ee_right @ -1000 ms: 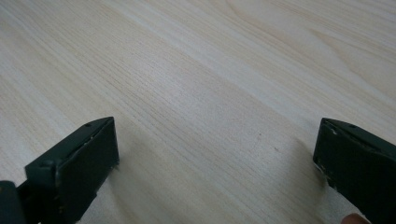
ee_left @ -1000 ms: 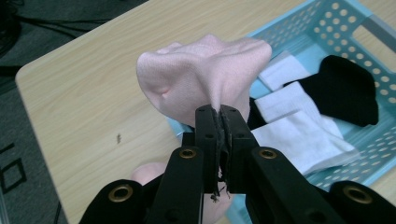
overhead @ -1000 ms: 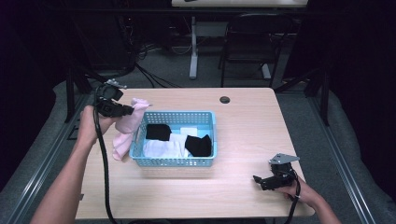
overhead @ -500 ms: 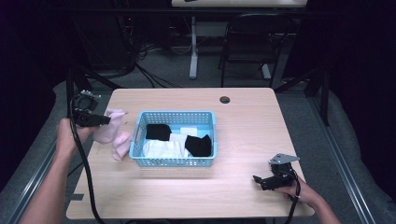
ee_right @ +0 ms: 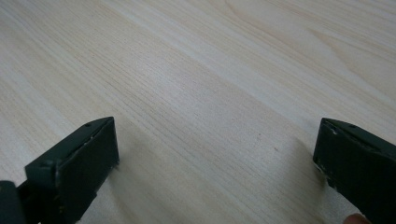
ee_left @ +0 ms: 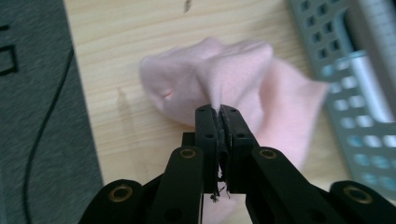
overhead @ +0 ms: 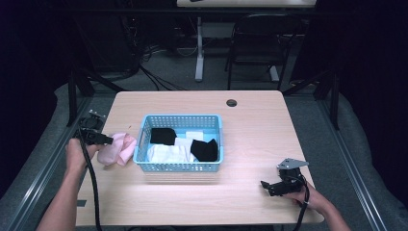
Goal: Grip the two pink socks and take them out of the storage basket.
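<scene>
A dark room with grey floor [overhead: 43, 144] and a black chair [overhead: 255, 45].

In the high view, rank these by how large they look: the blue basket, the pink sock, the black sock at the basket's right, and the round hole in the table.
1. blue basket
2. pink sock
3. black sock, only somewhat smaller than the pink one, which is bunched up
4. round hole

Soft pink cloth [ee_left: 219, 88] on matt wooden table [overhead: 250, 110].

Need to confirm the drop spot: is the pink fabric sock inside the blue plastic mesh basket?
No, the pink fabric sock lies on the wooden table, left of the blue plastic mesh basket.
</scene>
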Demonstrator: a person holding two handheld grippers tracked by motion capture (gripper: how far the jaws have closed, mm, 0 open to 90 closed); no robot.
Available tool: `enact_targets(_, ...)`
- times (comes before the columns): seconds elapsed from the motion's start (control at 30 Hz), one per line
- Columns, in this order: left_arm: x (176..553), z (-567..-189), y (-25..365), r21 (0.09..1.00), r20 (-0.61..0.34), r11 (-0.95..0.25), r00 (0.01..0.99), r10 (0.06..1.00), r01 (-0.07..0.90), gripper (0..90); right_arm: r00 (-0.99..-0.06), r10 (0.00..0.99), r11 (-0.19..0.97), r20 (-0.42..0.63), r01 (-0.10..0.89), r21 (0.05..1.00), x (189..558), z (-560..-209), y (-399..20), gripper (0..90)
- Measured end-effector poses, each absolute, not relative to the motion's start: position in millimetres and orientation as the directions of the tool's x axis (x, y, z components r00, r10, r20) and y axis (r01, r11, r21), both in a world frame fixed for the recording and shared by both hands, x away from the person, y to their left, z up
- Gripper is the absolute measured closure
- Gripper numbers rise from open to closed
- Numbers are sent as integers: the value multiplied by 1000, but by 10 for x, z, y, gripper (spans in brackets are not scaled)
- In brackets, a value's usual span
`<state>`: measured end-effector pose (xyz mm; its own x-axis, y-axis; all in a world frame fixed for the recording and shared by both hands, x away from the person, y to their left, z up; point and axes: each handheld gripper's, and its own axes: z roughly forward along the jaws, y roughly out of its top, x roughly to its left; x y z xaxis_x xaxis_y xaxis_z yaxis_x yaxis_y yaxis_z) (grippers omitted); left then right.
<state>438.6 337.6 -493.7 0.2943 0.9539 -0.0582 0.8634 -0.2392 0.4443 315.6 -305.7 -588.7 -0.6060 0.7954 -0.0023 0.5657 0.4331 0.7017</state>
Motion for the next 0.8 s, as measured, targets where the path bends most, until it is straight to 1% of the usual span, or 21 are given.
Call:
enact_targets(0.07, 4423, -5055, 3414, 412, -73, -221, 274, 959, 884, 865, -607, 795, 434, -2, 565, 702, 3156, -5886, -3058, 0)
enact_targets(0.17, 4439, -5100, 3450, 415, -101, -189, 252, 963, 890, 861, -607, 795, 434, -2, 566, 701, 3156, -5886, -3058, 0)
enact_targets(0.2, 4443, -5108, 3455, 416, -103, -184, 247, 964, 891, 847, -607, 795, 435, -4, 566, 700, 3156, -5886, -3059, 0)
enact_targets(0.23, 4444, -5111, 3462, 414, -106, -178, 241, 965, 893, 761, -607, 795, 434, -2, 566, 701, 3156, -5886, -3058, 0)
enact_targets(0.27, 4444, -5111, 3462, 414, -106, -178, 241, 965, 893, 703, -607, 795, 434, -2, 566, 701, 3156, -5886, -3058, 0)
enact_targets(0.3, 4422, -5083, 3470, 421, -108, -160, 225, 968, 893, 618, -607, 795, 434, -2, 566, 701, 3156, -5886, -3058, 0)
enact_targets(0.33, 4422, -5083, 3470, 421, -108, -160, 225, 968, 893, 512, -607, 795, 434, -2, 566, 701, 3156, -5886, -3058, 0)
enact_targets(0.37, 4405, -5066, 3473, 431, -107, -153, 219, 970, 889, 512, -607, 795, 434, -2, 566, 701, 3156, -5886, -3058, 0)
enact_targets(0.4, 4382, -5040, 3476, 441, -102, -153, 219, 970, 885, 435, -607, 795, 434, -2, 566, 701, 3156, -5886, -3058, 0)
enact_targets(0.43, 4352, -5012, 3478, 458, -100, -151, 219, 971, 876, 330, -608, 794, 434, -3, 564, 702, 3157, -5887, -3058, 0)
enact_targets(0.5, 4242, -4907, 3460, 490, -75, -171, 237, 969, 855, 253, -607, 795, 434, -3, 564, 702, 3156, -5887, -3058, 0)
enact_targets(0.6, 4138, -4847, 3448, 514, -66, -181, 249, 966, 839, 168, -607, 795, 433, -2, 566, 701, 3156, -5886, -3058, 0)
enact_targets(0.63, 4080, -4824, 3446, 520, -63, -188, 257, 964, 833, 151, -605, 796, 433, -2, 566, 702, 3155, -5886, -3057, 0)
enact_targets(0.7, 3943, -4807, 3442, 547, -63, -181, 256, 965, 817, 148, -605, 796, 433, -3, 566, 701, 3155, -5886, -3057, 0)
enact_targets(0.73, 3838, -4817, 3434, 555, -73, -173, 255, 964, 814, 127, -605, 797, 434, -5, 566, 700, 3155, -5886, -3058, 0)
enact_targets(0.8, 3779, -4830, 3427, 559, -78, -172, 258, 963, 811, 117, -604, 797, 432, -3, 566, 702, 3154, -5886, -3056, 0)
